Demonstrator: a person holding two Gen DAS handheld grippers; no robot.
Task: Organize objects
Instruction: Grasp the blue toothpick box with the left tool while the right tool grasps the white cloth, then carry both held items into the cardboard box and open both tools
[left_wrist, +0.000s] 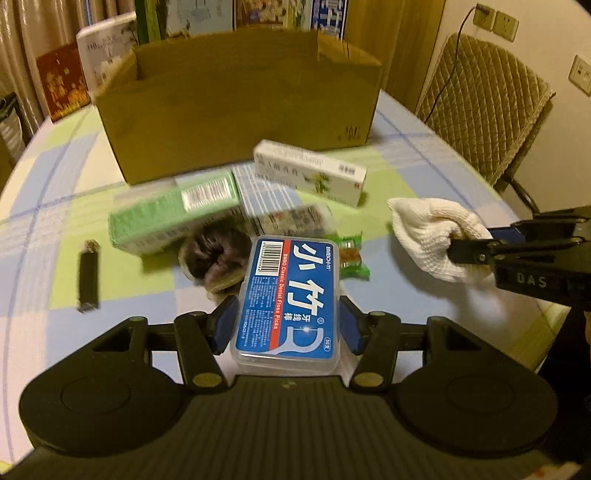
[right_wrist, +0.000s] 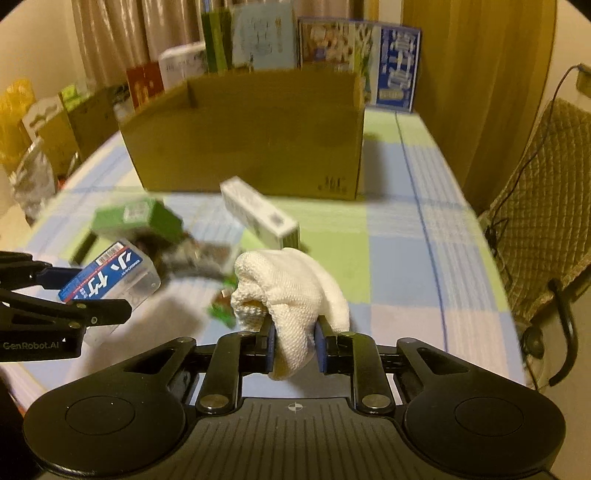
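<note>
Covering table (left_wrist: 424, 155): checked cloth, blue/green/white

Left tool (left_wrist: 288, 325): pointing forward and down, jaws part-closed, blue pads pressed on both sides of a held item. Right tool (right_wrist: 295, 349): same downward pitch, jaws squeezed nearly together on soft material. Tools side by side.
</note>
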